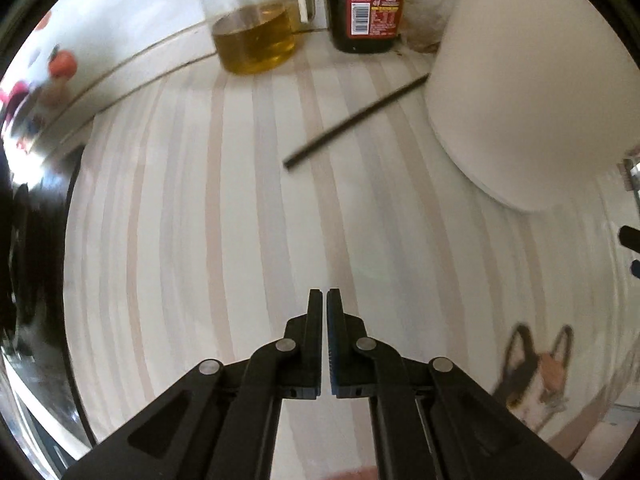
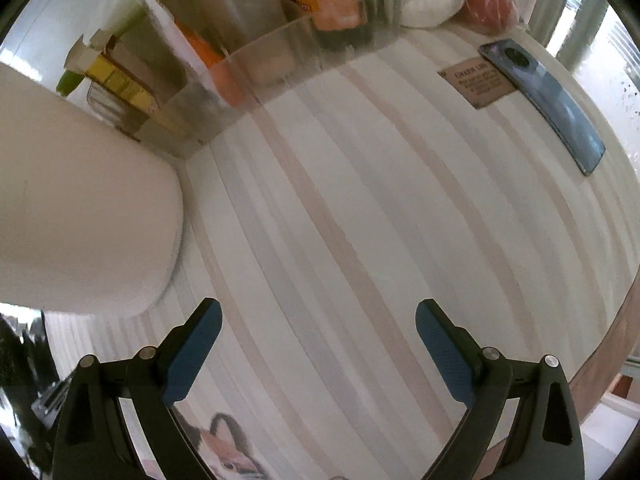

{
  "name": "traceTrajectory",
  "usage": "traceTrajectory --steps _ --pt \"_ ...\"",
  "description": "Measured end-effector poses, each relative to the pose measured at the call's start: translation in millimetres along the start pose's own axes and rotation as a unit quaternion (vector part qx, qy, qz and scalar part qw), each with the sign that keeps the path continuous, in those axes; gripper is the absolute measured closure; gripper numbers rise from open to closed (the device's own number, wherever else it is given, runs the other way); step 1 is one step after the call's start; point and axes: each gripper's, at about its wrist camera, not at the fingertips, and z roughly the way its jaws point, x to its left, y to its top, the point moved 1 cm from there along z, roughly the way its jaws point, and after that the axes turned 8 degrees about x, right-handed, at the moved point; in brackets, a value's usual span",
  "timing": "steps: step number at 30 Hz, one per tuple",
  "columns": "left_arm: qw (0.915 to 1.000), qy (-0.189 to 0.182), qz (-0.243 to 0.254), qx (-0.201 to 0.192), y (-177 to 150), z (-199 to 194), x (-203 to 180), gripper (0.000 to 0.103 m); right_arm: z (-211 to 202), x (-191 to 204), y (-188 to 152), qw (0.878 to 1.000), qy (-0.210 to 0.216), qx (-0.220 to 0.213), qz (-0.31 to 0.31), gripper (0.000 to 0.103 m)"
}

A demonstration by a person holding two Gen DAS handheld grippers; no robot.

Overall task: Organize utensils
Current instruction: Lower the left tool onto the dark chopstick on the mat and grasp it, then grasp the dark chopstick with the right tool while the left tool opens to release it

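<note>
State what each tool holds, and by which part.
Nothing is held. The left tool is shut on nothing; the right tool is open. The chopstick lies untouched.

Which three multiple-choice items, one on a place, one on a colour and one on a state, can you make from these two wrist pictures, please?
1. Where does the dark chopstick lie?
A. on the striped tablecloth, its far end beside the white container
B. inside the clear jar of oil
C. between the pads of the left hand-held gripper

2. What colour is the label on the dark sauce bottle?
A. green
B. red
C. blue

3. How do the two hand-held grippers stand?
A. both open
B. the left open, the right shut
C. the left shut on nothing, the right open

Key:
1 A: the chopstick rests flat on the cloth, ahead of the left hand-held gripper.
2 B: the label is red with a barcode.
3 C: the left fingers meet with nothing between them; the right hand-held gripper stands wide apart over bare cloth.
</note>
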Motion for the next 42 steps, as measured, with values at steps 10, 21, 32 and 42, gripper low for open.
traceTrajectory --steps 10,21,32,42 --pt "0.9912 0.069 0.099 -0.054 52 -17 3 0.051 7 -12 -14 1.0 0.018 0.019 -0.004 0.004" --pt "0.9737 0.067 0.217 -0.019 104 12 -14 0.053 7 5 -2 0.999 0.039 0.009 0.008 0.004" --pt "0.9803 0.003 0.197 0.001 104 16 -6 0.096 19 -17 -9 0.997 0.049 0.033 0.058 0.004" --pt "0.988 -0.033 0.15 0.015 25 9 -15 0.098 2 -21 -9 0.998 0.039 0.033 0.046 0.004"
